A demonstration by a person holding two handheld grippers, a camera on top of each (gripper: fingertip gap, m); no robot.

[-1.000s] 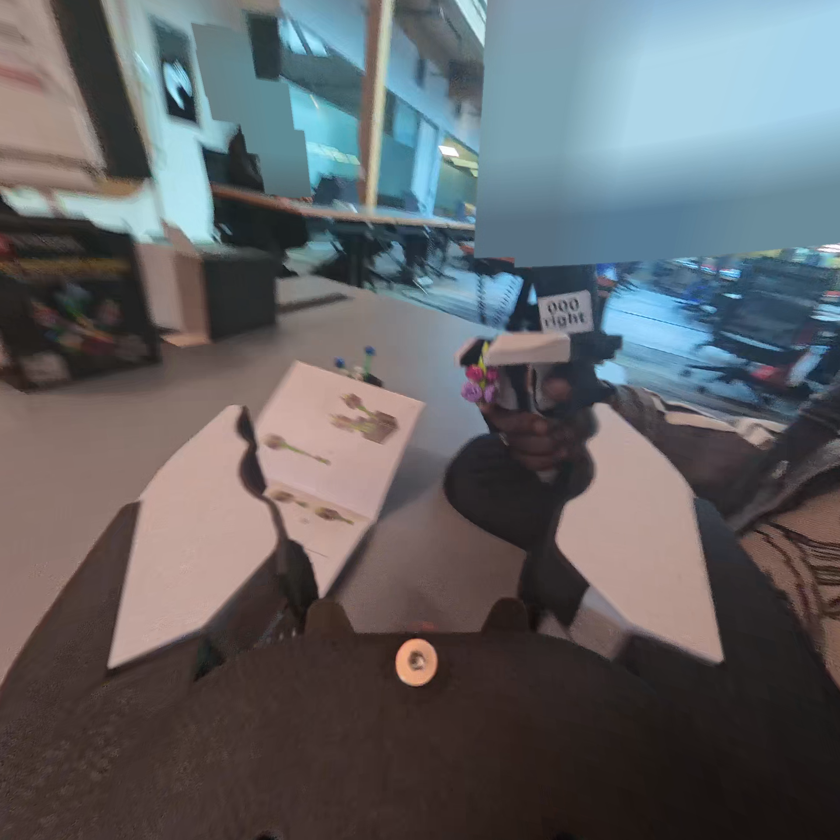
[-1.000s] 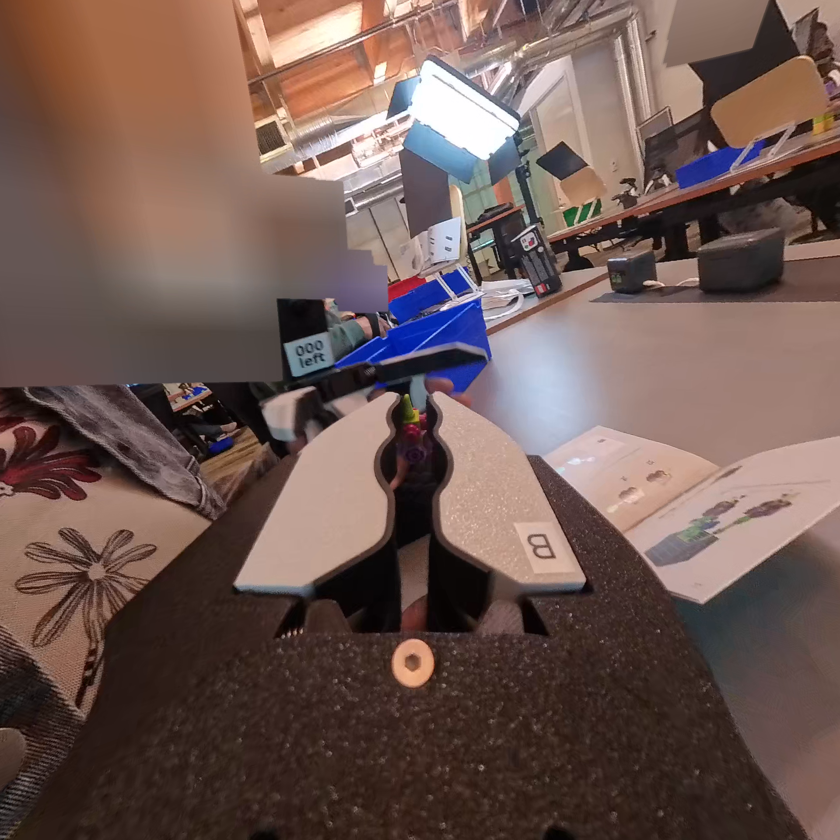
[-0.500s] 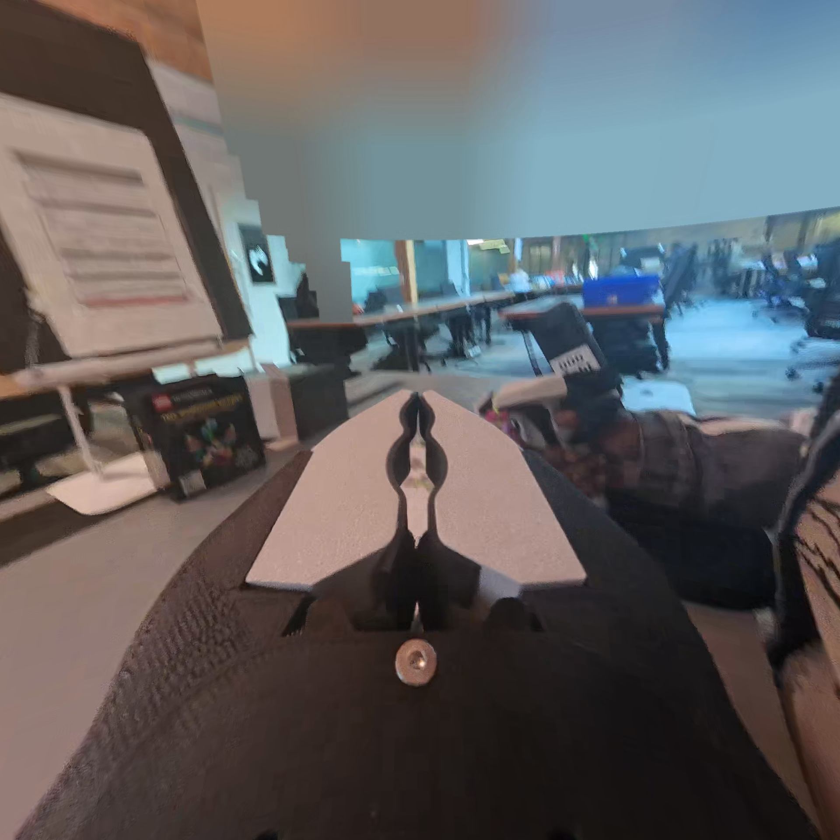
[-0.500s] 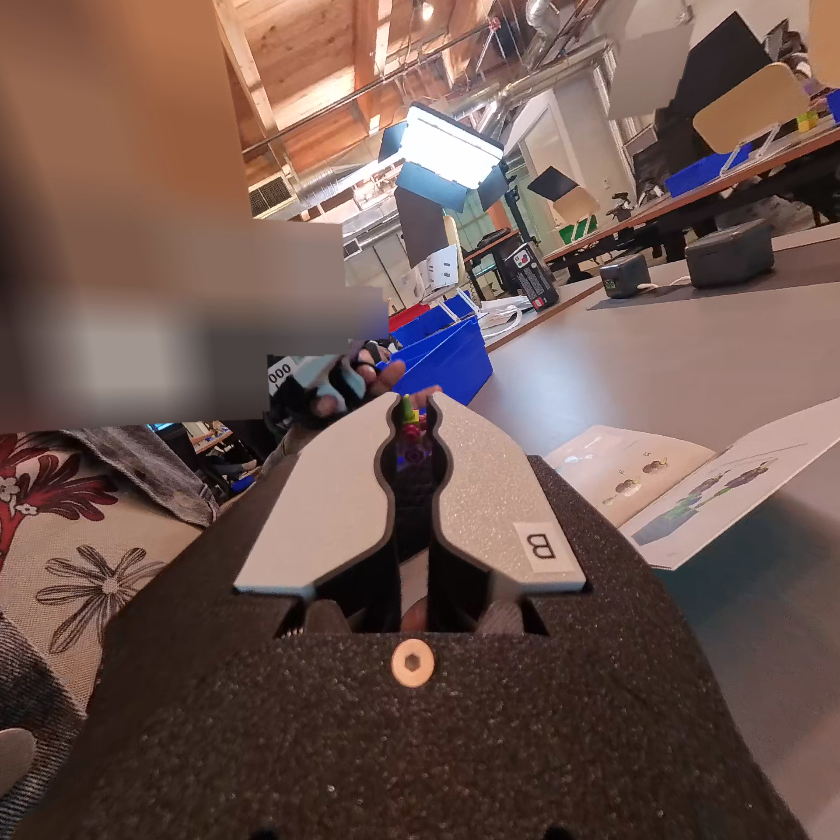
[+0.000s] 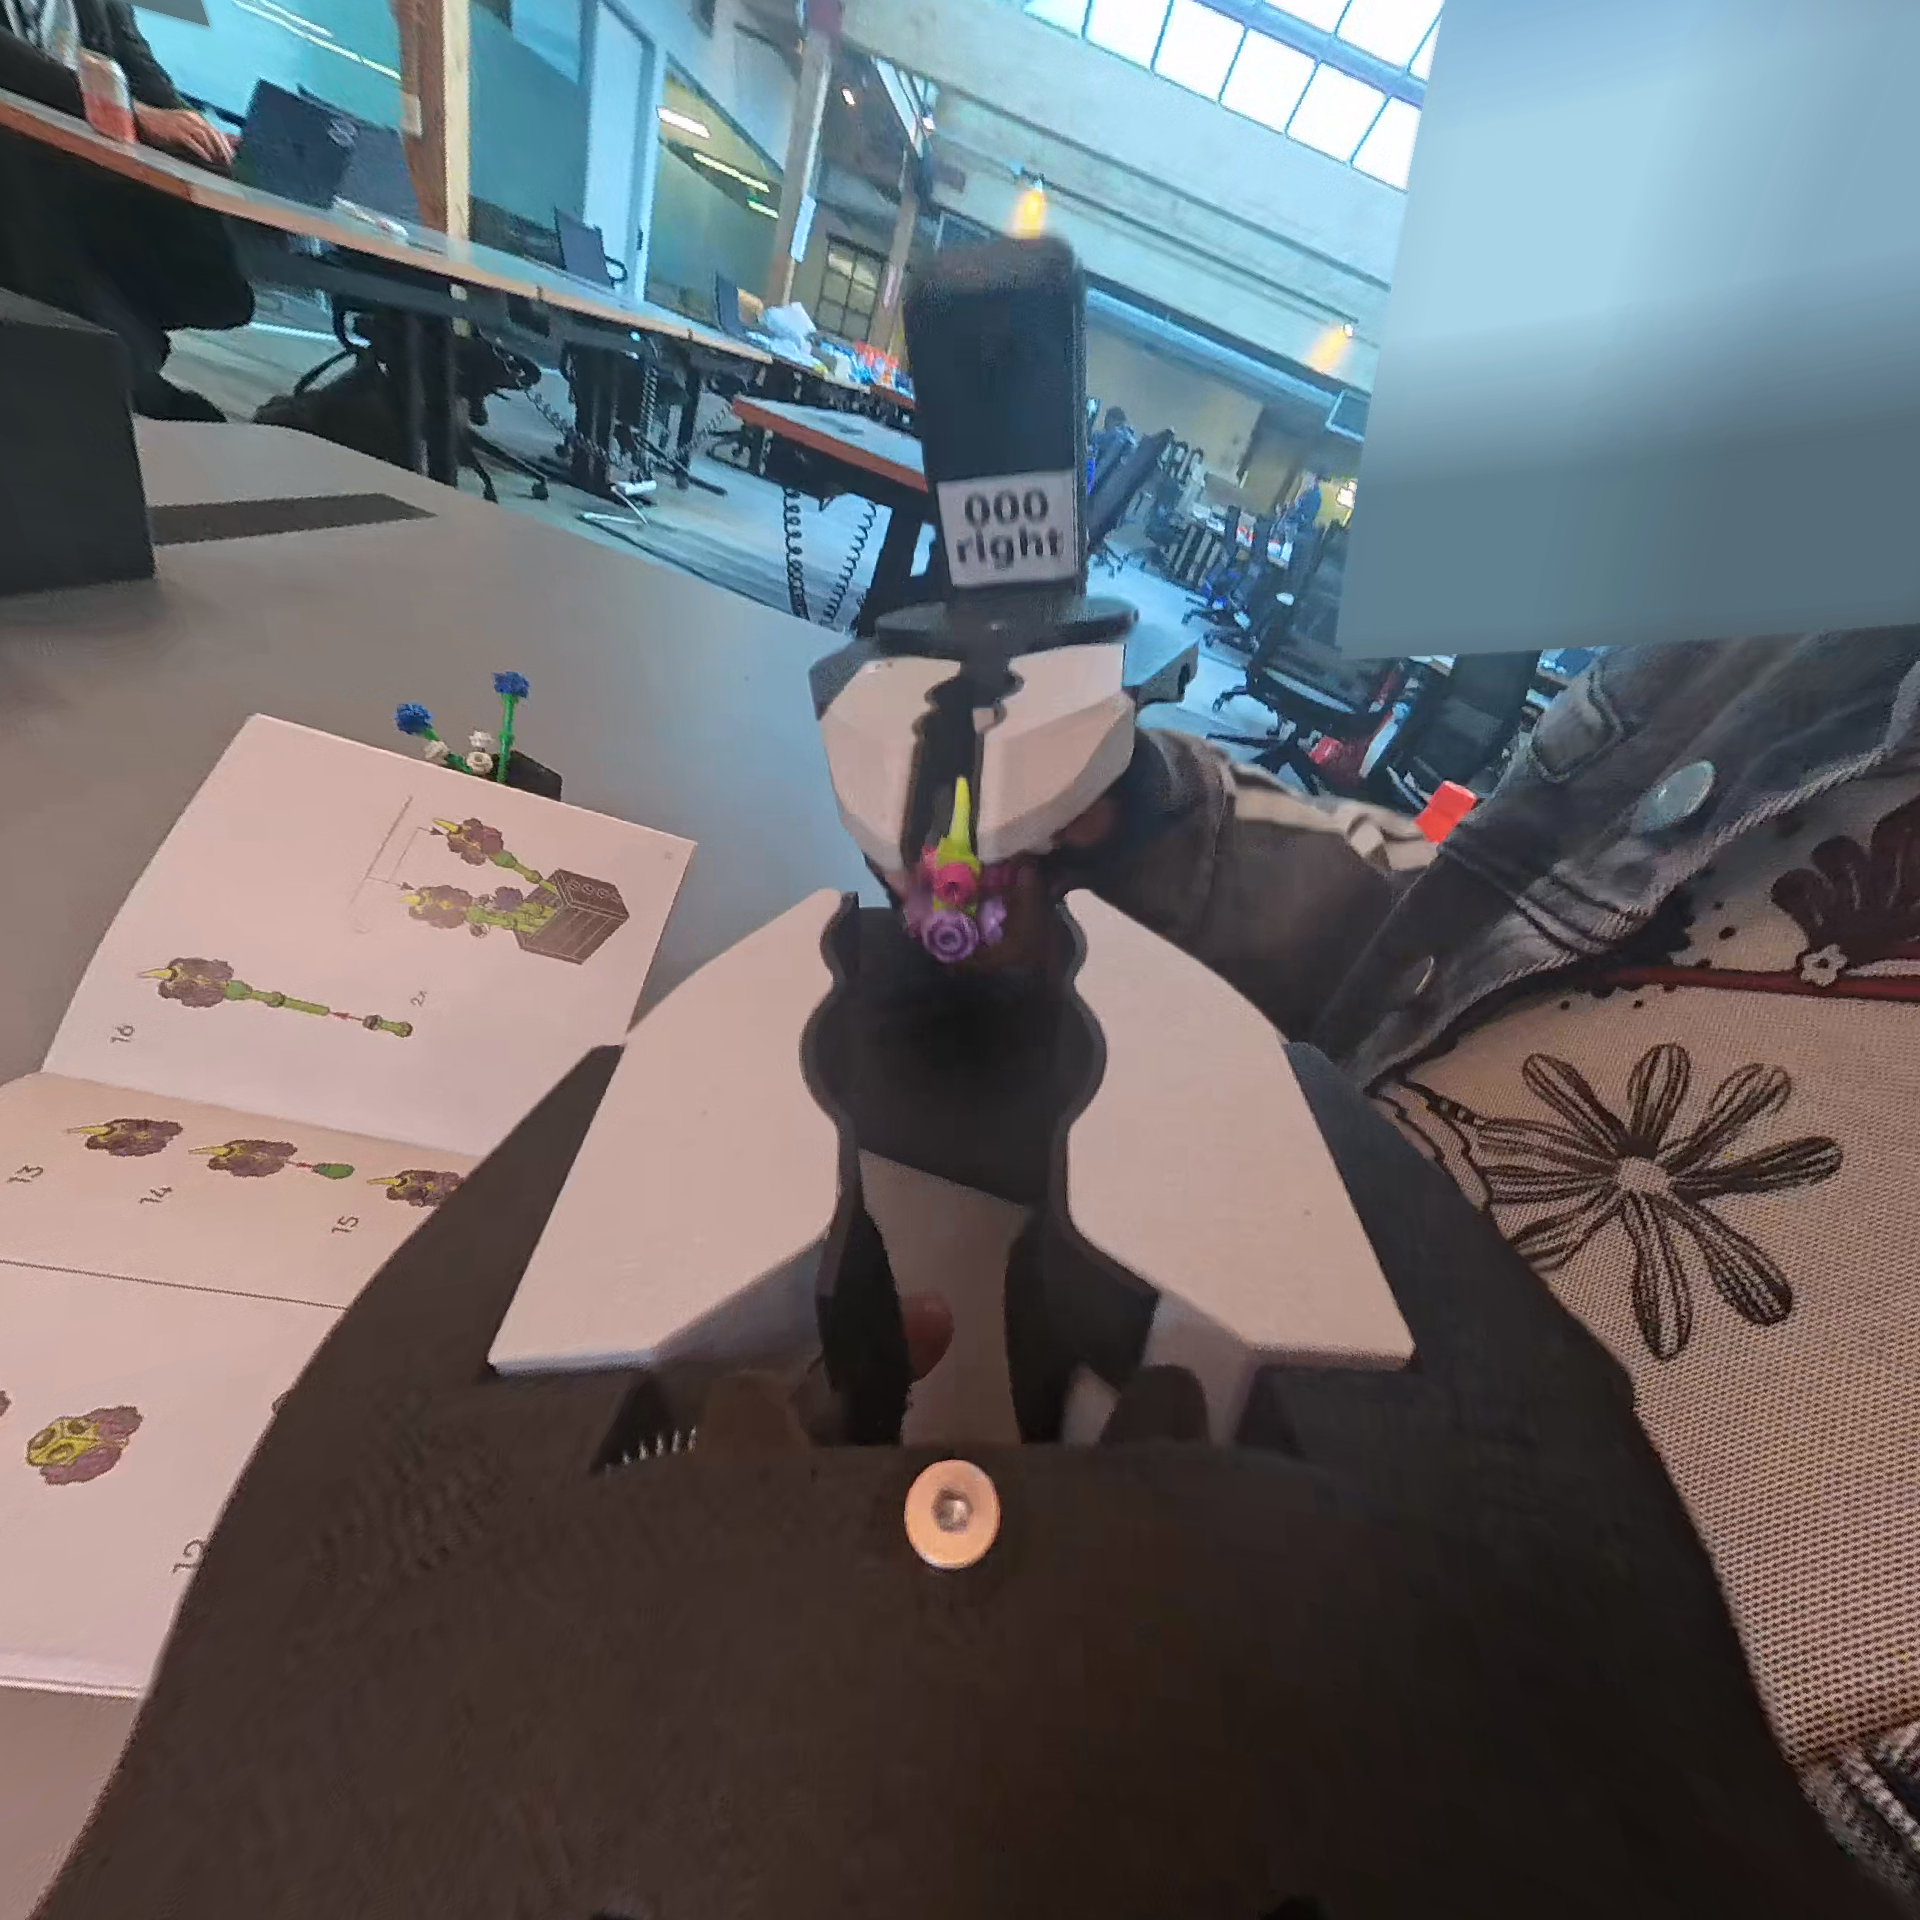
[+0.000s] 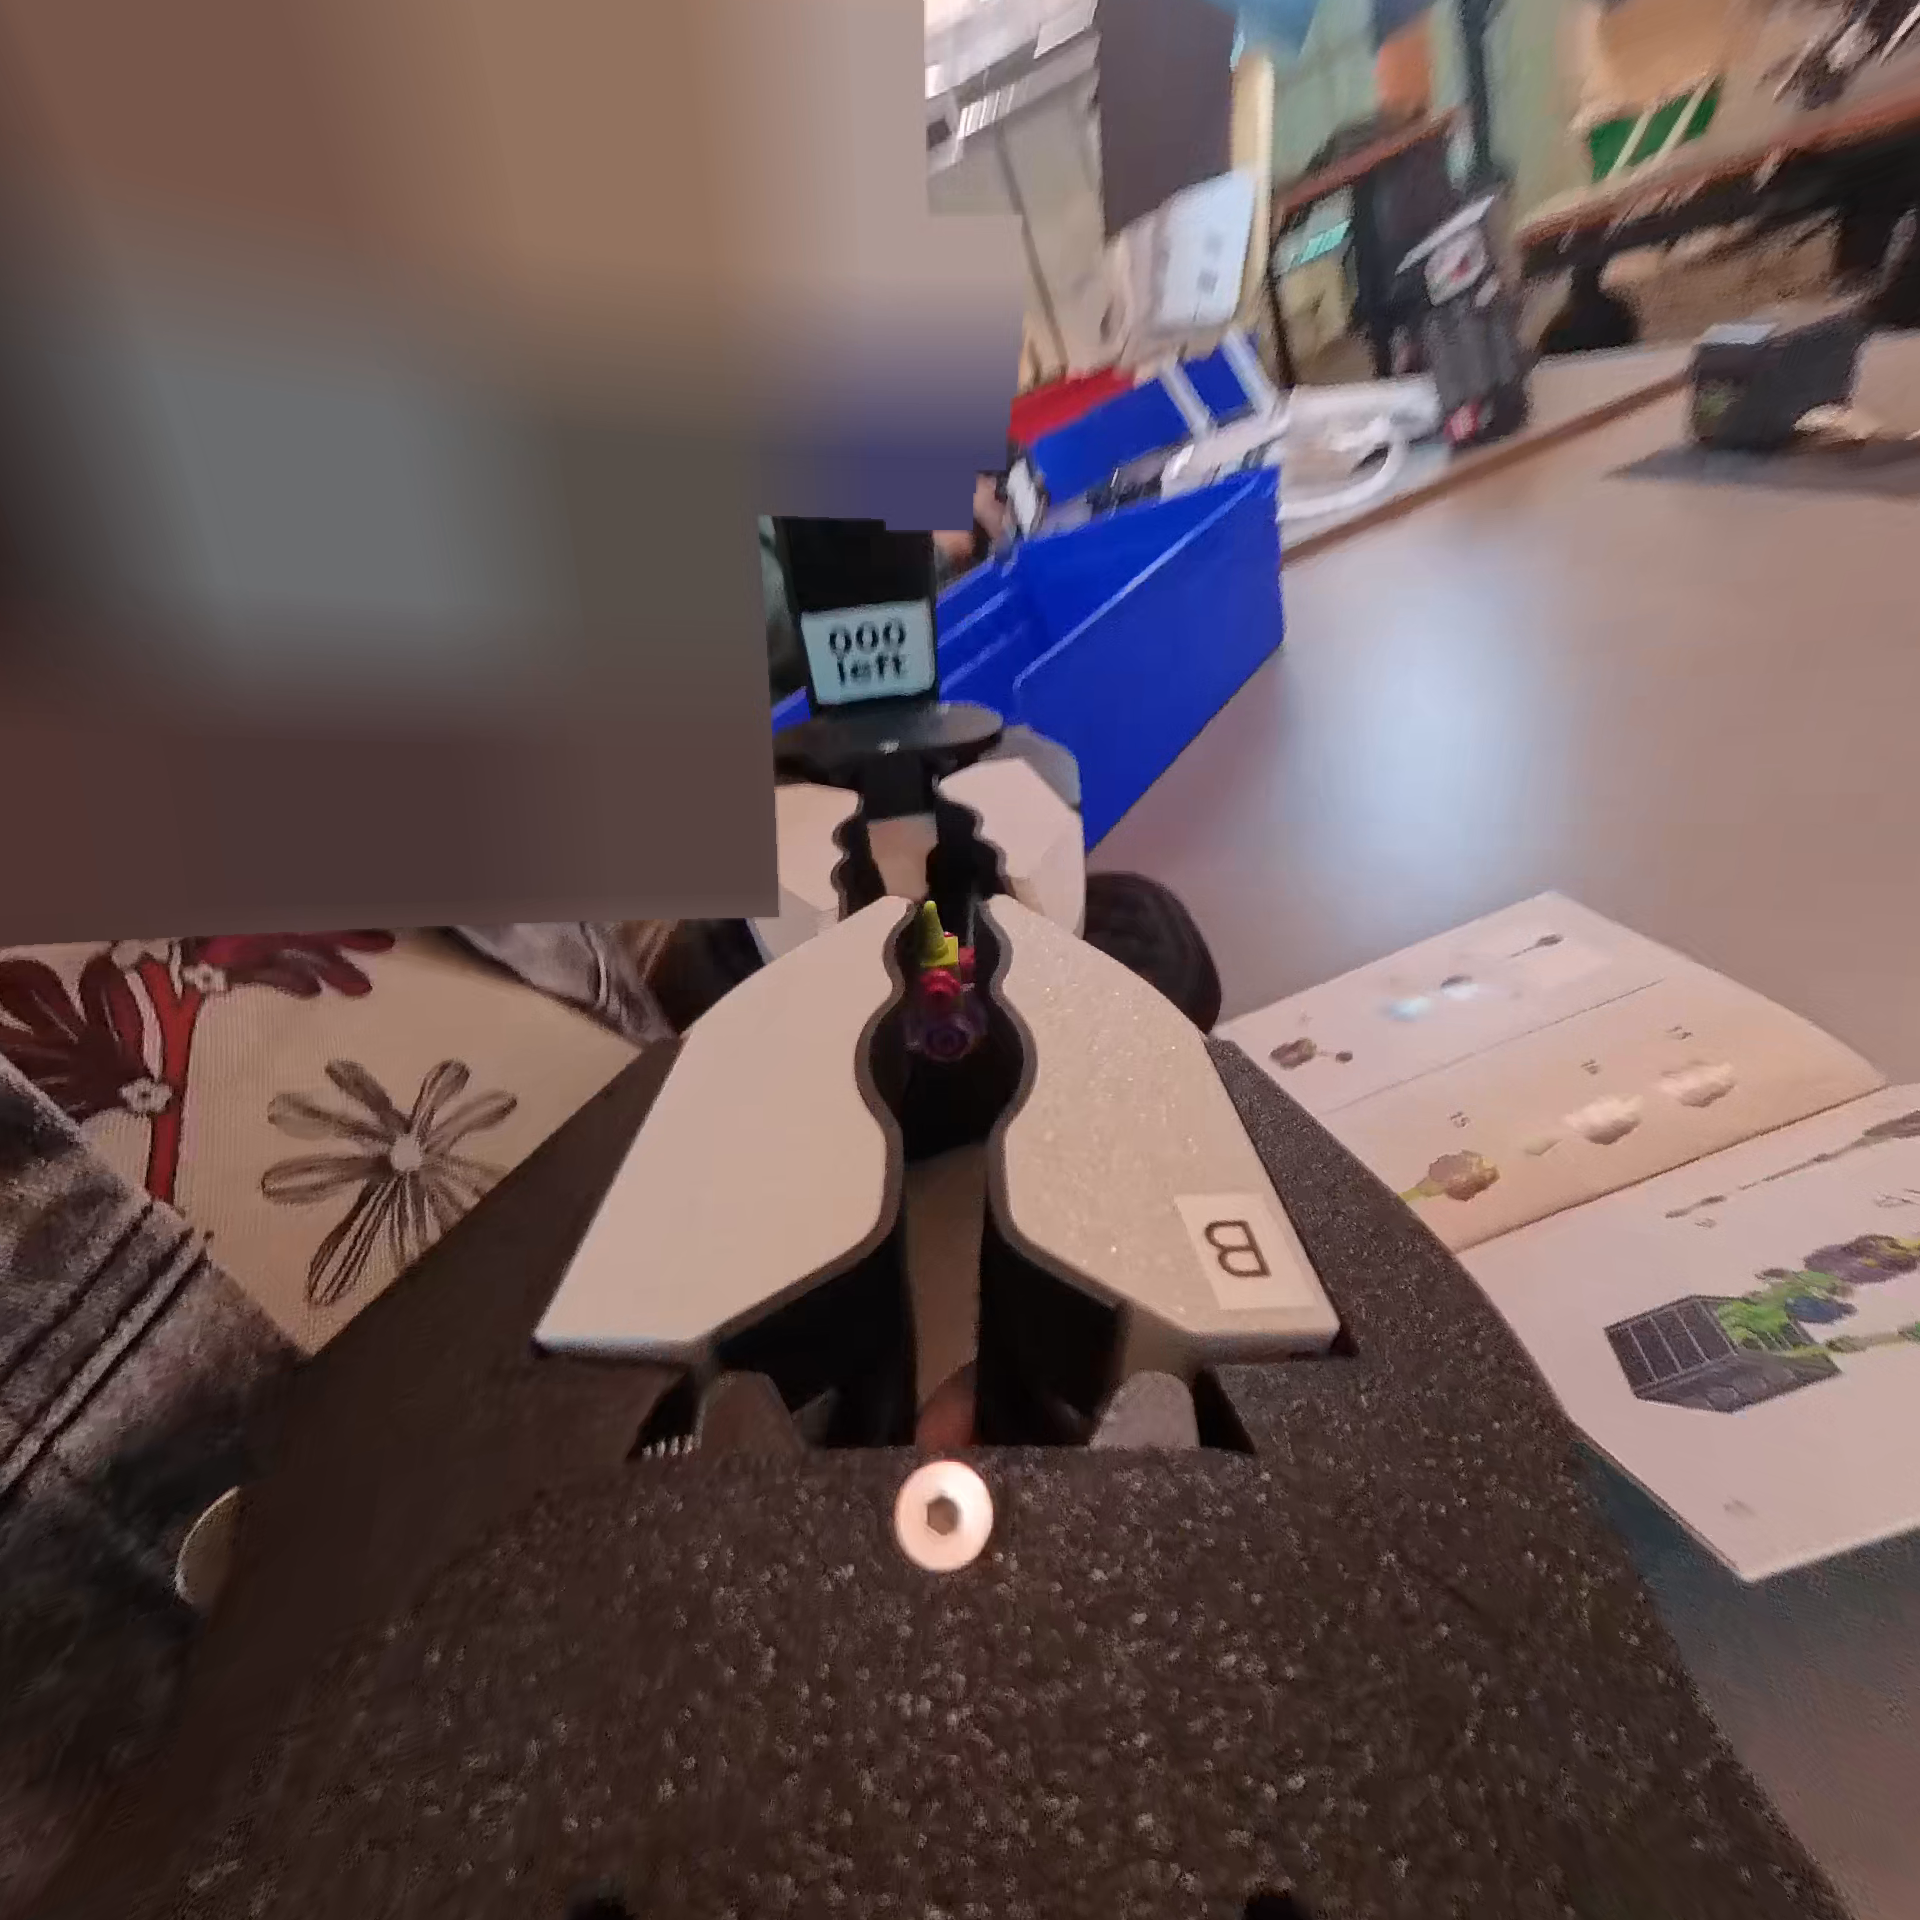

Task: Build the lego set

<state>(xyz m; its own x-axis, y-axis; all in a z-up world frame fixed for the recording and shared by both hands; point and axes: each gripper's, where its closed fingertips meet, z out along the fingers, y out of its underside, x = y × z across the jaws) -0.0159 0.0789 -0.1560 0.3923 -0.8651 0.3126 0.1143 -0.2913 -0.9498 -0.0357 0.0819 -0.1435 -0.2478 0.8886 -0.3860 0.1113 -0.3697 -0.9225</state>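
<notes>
Your right claw (image 6: 940,925) is closed on the flower piece (image 5: 954,894), its lime tip pointing straight at your left claw (image 5: 951,914), whose jaws stand wide just before the blooms, so the left is positioned to close around that axis.

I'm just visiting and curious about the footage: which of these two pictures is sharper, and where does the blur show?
Left wrist view: mostly sharp; the open booklet and the small flower piece read clearly, though straight lines bow from the wide lens. Right wrist view: the background and blue bin are smeared, and the booklet looks soft; only its own fingers stay crisp.
</notes>
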